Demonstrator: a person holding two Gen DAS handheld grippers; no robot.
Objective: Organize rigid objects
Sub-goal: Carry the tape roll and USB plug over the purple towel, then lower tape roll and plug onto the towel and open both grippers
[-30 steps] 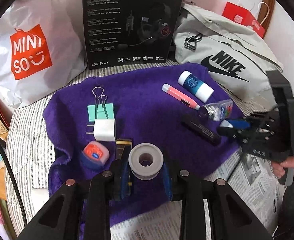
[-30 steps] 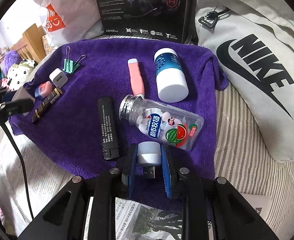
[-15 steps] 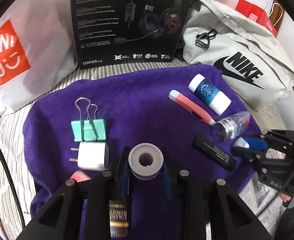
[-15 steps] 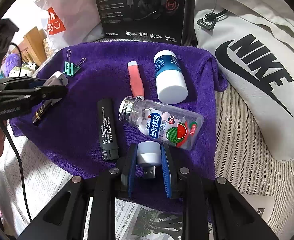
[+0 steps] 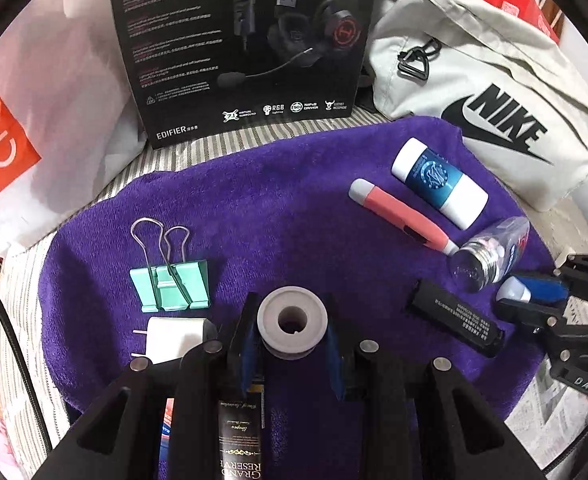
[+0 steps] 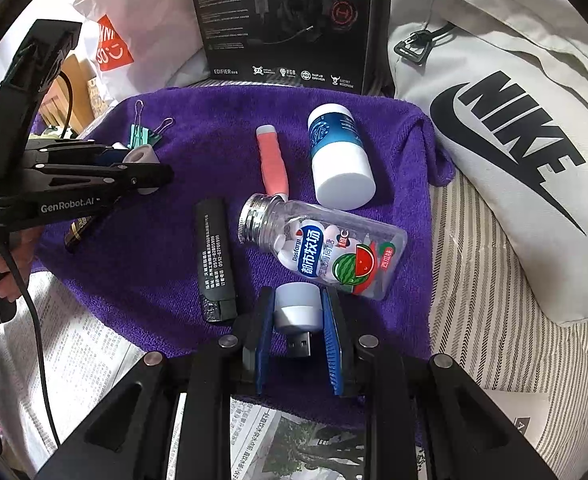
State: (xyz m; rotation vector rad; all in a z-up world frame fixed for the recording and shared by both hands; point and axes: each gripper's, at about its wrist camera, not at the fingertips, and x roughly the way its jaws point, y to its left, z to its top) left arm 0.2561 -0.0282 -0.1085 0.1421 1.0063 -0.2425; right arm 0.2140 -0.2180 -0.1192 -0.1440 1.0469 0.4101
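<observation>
My left gripper point(image 5: 291, 328) is shut on a grey tape roll point(image 5: 291, 322) and holds it above the purple towel point(image 5: 277, 216), near the green binder clip point(image 5: 171, 284) and the white charger plug point(image 5: 173, 338). My right gripper point(image 6: 297, 310) is shut on a small white USB light point(image 6: 297, 306), just in front of the clear candy bottle point(image 6: 326, 250). On the towel also lie a black lighter point(image 6: 213, 260), a pink pen-like stick point(image 6: 271, 164) and a blue-and-white bottle point(image 6: 338, 156). A dark gold-lettered bar point(image 5: 241, 432) lies under my left gripper.
A black headset box point(image 5: 245, 48) stands behind the towel. A grey Nike bag point(image 5: 482, 96) lies at the right, a white Miniso bag point(image 5: 25, 120) at the left. Newspaper point(image 6: 85, 344) covers the striped bedding at the front.
My left gripper has moved forward over the towel with the tape roll, past the red-blue object and the gold-lettered bar. My right gripper stays put with the USB light.
</observation>
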